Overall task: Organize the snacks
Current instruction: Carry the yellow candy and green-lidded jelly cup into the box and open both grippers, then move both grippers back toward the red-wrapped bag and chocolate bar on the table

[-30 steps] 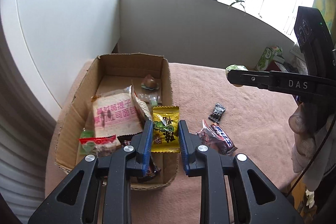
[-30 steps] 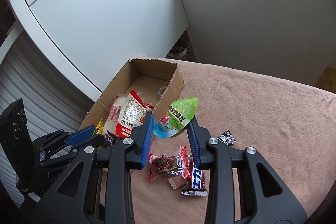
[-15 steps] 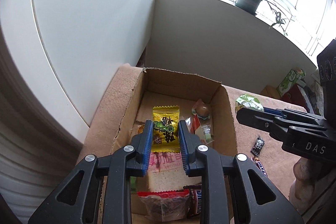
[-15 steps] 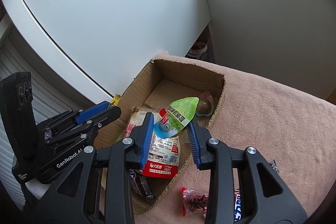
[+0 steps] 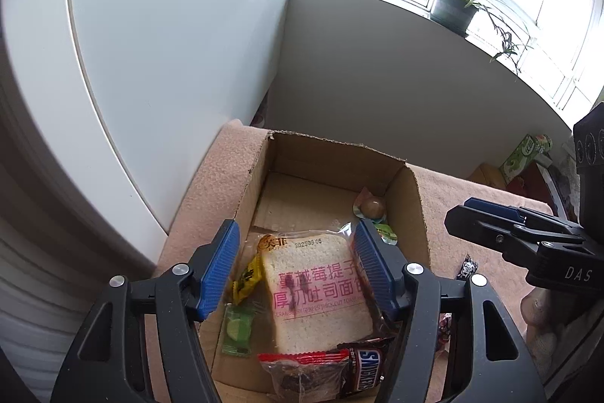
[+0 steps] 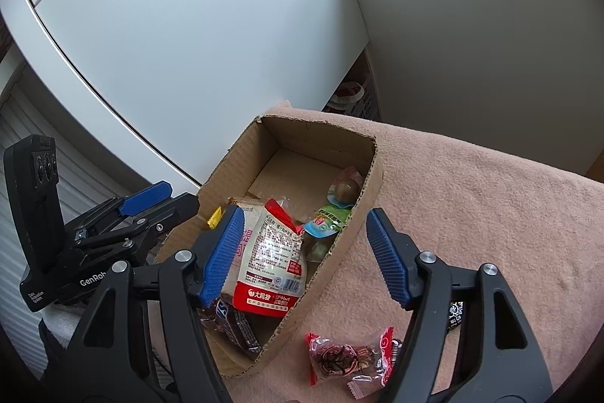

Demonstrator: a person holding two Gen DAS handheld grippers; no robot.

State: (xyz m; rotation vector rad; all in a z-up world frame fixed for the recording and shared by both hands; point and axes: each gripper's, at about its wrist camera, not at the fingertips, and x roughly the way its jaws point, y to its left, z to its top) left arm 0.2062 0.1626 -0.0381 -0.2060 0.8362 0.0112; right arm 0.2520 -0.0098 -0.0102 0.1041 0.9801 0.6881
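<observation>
A cardboard box (image 5: 332, 153) stands on the pink cloth. My left gripper (image 5: 296, 252) hangs over it, its jaws opening, with nothing between the pads. The yellow packet (image 5: 247, 274) lies loose in the box beside a bread pack (image 5: 317, 289). My right gripper (image 6: 304, 225) hovers over the box's (image 6: 368, 191) right wall, jaws opening and empty. The green-lidded jelly cup (image 6: 326, 220) lies inside by that wall. On the cloth outside lie a red-wrapped snack (image 6: 339, 359) and a small black candy (image 6: 455, 314).
The box also holds a Snickers bar (image 5: 364, 369), a lime-green candy (image 5: 237, 327), a red-topped bag (image 5: 302, 372) and a brown sweet (image 5: 372, 208). A white cabinet stands left of the table. A potted plant (image 5: 456, 6) sits on the sill, a green carton (image 5: 524, 153) far right.
Both grippers have opened. The yellow packet has dropped from the left into the box, the jelly cup from the right. The right gripper has shifted further over the box.
</observation>
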